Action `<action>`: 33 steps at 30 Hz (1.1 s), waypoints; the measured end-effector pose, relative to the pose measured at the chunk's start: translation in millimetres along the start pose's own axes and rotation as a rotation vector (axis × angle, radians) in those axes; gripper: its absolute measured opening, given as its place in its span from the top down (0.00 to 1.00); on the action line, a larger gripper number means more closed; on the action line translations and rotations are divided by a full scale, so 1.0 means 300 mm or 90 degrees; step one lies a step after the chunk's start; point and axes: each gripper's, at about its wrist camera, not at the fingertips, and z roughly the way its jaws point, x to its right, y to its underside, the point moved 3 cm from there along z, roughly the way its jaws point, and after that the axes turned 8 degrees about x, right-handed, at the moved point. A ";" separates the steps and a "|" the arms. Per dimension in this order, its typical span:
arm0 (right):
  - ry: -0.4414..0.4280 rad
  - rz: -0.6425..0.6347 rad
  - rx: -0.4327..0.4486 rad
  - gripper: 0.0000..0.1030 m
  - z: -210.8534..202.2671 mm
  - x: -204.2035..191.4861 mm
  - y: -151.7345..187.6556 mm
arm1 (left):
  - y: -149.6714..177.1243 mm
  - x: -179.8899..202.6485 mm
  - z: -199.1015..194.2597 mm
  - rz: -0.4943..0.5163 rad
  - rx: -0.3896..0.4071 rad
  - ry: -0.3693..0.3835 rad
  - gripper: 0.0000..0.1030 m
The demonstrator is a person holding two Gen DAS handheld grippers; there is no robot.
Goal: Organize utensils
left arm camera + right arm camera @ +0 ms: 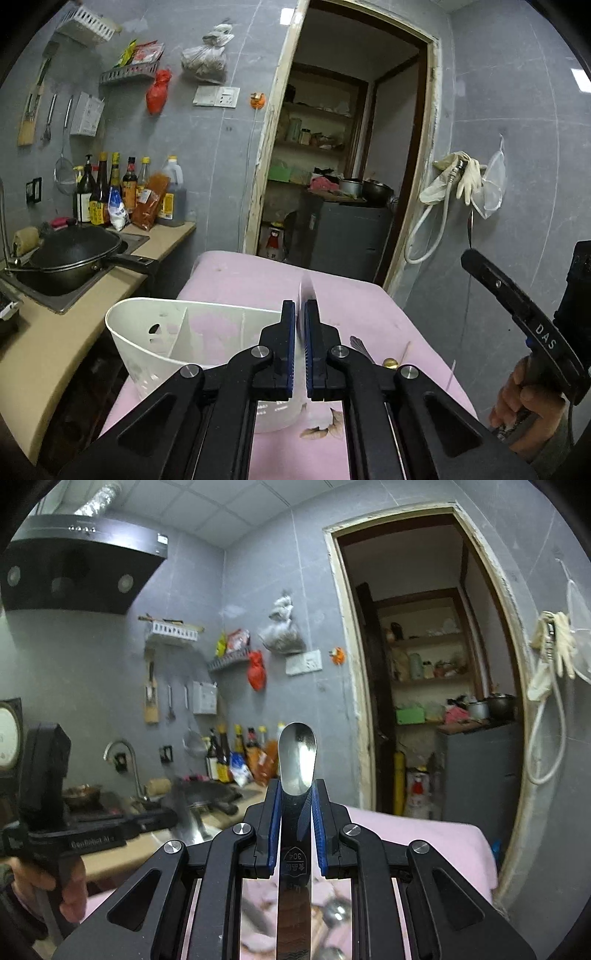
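My left gripper [300, 306] is shut on a thin steel utensil [306, 288], seen edge-on and blurred, sticking out past the blue pads [290, 332]. It hangs above the pink-covered table [258, 273], just right of a white divided utensil holder [177, 332]. My right gripper [297, 786] is shut on the handle of a steel spoon [297, 753] whose bowl points forward and up, level with the room. In the right wrist view the left gripper's utensil [186, 816] shows as a blur at the left. A hand [524, 402] holds the right gripper.
A dark utensil [360, 345], a small brass knob [389, 363] and a thin stick [406, 349] lie on the pink cover. Left stands a counter [48, 350] with a black wok [74, 254] in the sink and sauce bottles [125, 192]. An open doorway [340, 166] lies ahead.
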 end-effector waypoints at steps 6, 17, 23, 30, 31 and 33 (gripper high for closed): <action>-0.010 0.029 -0.011 0.87 0.043 0.007 0.024 | 0.066 -0.045 0.041 -0.025 -0.050 0.011 1.00; 0.005 0.038 -0.072 0.87 0.008 0.060 0.110 | 0.287 -0.098 0.049 -0.073 -0.209 0.041 0.54; 0.003 0.057 -0.084 0.87 0.007 0.070 0.139 | 0.359 -0.118 0.165 -0.125 -0.317 0.022 0.55; 0.002 0.061 -0.093 0.87 0.003 0.076 0.149 | 0.394 -0.114 0.242 -0.156 -0.356 0.005 0.90; 0.001 0.059 -0.094 0.87 0.003 0.074 0.152 | 0.391 -0.114 0.243 -0.161 -0.352 0.006 0.90; 0.000 0.053 -0.096 0.87 0.003 0.065 0.159 | 0.378 -0.100 0.232 -0.161 -0.331 0.007 0.93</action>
